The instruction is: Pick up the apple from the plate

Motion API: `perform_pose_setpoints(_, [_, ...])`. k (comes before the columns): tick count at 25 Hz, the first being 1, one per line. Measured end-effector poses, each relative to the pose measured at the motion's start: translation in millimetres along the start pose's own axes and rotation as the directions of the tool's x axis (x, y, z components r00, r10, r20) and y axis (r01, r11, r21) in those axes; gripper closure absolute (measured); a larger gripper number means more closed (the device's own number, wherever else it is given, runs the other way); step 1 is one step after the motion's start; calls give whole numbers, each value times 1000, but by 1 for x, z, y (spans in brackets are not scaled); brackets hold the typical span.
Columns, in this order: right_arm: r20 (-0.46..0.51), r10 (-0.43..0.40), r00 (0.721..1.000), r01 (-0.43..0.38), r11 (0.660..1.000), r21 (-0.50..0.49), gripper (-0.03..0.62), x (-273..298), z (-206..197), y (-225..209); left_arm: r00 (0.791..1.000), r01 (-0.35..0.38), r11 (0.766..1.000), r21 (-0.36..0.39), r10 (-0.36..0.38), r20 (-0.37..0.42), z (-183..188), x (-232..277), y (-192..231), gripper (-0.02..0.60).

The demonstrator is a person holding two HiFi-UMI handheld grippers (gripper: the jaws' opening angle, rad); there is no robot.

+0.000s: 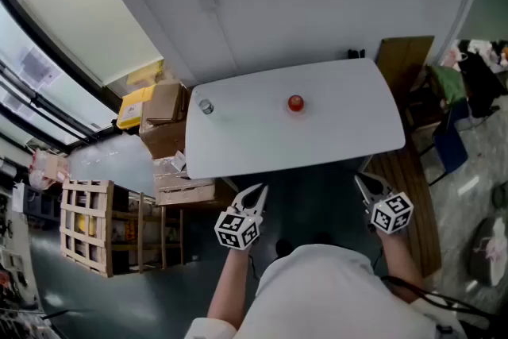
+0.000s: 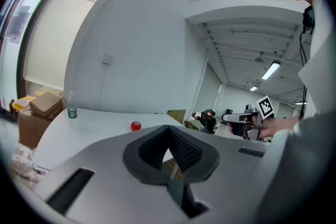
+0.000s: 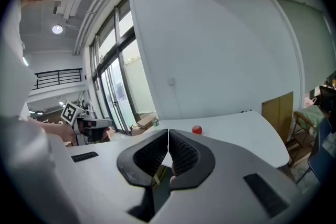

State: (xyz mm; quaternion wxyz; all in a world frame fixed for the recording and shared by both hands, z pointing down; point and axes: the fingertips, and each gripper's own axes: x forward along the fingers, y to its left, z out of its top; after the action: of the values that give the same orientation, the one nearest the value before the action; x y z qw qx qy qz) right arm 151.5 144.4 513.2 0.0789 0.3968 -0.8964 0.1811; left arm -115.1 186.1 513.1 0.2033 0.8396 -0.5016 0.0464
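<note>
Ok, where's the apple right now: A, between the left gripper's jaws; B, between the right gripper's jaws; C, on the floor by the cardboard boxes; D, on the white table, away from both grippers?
D: the apple sits on the white table, while the left gripper and right gripper are shut on nothing, short of its near edge.

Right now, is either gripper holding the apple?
No, the apple sits on the white table, far ahead of the left gripper and right gripper.

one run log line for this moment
phase: before reach | left claw: shut, empty | right claw: shut, empty | apple: on table, untouched | bottle: upright, left of apple
</note>
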Motion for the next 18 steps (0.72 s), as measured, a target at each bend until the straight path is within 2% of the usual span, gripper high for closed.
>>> perform_pose_setpoints(13, [-3,29,1000,-29,1000,-6,559,3,-2,2,1000,-3,1000,-3,3,6,1,2,-2,580])
perform_pose_setpoints(18, [-4,35,999,-35,999,35,557,-1,-1,-4,1000,-14,1000,-7,15,11,0,3,-7,580])
